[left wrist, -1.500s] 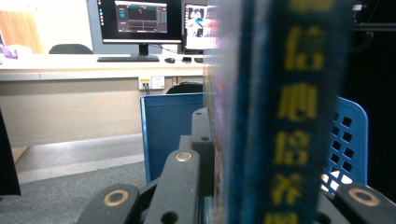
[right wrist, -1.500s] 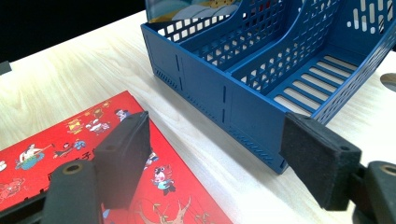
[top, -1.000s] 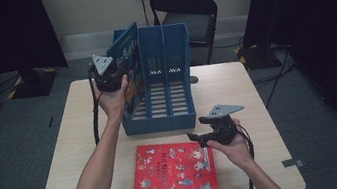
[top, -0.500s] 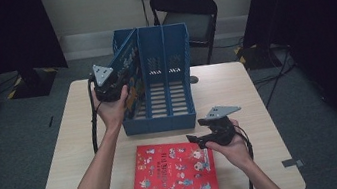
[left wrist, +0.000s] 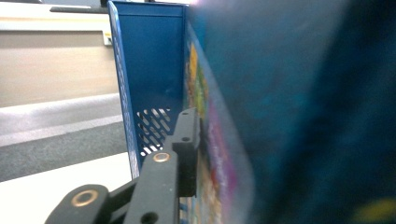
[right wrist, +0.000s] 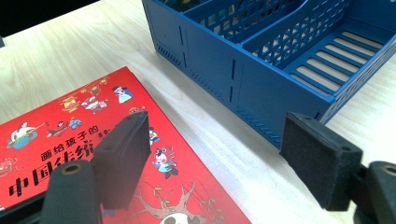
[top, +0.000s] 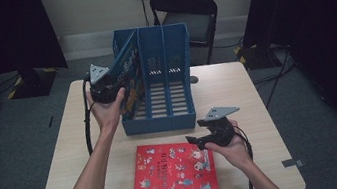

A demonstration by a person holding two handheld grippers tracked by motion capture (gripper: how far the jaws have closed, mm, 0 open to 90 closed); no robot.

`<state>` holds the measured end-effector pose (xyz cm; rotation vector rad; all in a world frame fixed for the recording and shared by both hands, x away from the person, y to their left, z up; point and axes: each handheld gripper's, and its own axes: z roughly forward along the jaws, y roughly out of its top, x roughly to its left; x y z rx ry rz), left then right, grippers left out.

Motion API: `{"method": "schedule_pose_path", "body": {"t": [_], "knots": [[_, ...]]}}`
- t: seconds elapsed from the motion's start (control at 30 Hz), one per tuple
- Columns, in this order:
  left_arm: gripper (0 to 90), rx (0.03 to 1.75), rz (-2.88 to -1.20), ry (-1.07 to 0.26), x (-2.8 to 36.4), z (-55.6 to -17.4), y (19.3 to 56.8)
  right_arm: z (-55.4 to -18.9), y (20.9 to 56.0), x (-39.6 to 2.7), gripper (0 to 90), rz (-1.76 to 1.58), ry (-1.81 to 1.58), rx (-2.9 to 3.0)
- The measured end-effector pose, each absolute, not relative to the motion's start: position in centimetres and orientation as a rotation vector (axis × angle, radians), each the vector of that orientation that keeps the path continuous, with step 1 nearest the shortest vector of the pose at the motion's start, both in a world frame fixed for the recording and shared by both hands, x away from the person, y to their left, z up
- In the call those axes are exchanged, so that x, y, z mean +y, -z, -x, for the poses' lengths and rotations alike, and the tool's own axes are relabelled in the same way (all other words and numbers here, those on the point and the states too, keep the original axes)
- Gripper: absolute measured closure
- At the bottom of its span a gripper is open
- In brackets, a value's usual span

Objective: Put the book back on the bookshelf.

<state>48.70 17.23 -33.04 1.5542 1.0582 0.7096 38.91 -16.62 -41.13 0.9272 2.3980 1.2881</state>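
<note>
A blue picture book (top: 129, 75) stands tilted in the left slot of the blue file rack (top: 170, 49). My left gripper (top: 117, 84) is at the book's near edge; its jaws have just been opening, with the book between them. In the left gripper view one finger (left wrist: 187, 140) lies beside the book's cover (left wrist: 289, 93), the other is hidden behind it. A red picture book (top: 175, 172) lies flat near the table's front. My right gripper (top: 194, 142) hovers open over its right edge, nothing between the jaws (right wrist: 219, 158).
The rack stands at the middle of a light wooden table (top: 236, 84); in the right gripper view its near corner (right wrist: 261, 79) is close to the right jaw. A black folding chair (top: 190, 15) stands behind the table. Dark curtains hang on both sides.
The blue book has sunk lower into the rack's left slot. The left hand has drawn slightly back toward the person. The right hand has not moved.
</note>
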Motion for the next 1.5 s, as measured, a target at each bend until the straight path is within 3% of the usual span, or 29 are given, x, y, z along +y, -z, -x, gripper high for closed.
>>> {"method": "schedule_pose_path", "body": {"t": [0.1, 0.13, 0.37, 0.43, 0.57, 0.73, 0.83, 1.27, 1.5], "knots": [[62.1, 1.066, -1.548, -0.71, 17.5, -48.6, 32.6, -38.9, 41.2, -16.5, 24.1, -0.926, -1.284, 2.403], [61.5, 1.05, -1.554, -0.656, 17.7, -48.7, 32.4, -38.9, 41.2, -16.5, 24.0, -0.926, -1.284, 2.402], [66.3, 1.023, -1.582, -0.617, 18.1, -48.8, 30.9, -39.0, 41.3, -16.4, 23.9, -0.921, -1.278, 2.408], [69.1, 1.041, -1.583, -0.663, 17.9, -48.7, 30.7, -39.0, 41.3, -16.4, 24.0, -0.919, -1.274, 2.407], [67.1, 1.021, -1.609, -0.743, 17.8, -48.6, 30.7, -38.9, 41.2, -16.5, 24.0, -0.922, -1.277, 2.402], [63.6, 1.074, -1.641, -0.663, 18.3, -49.1, 30.1, -38.9, 41.2, -16.4, 24.0, -0.918, -1.276, 2.405], [72.9, 1.078, -1.623, -0.667, 18.3, -49.2, 29.9, -39.0, 41.2, -16.4, 24.0, -0.92, -1.275, 2.405], [82.6, 1.092, -1.653, -0.787, 17.2, -49.0, 29.9, -39.1, 41.3, -16.4, 24.0, -0.922, -1.274, 2.41], [83.2, 1.097, -1.614, -0.832, 16.8, -48.7, 30.3, -39.1, 41.4, -16.5, 24.0, -0.924, -1.272, 2.41]]}}
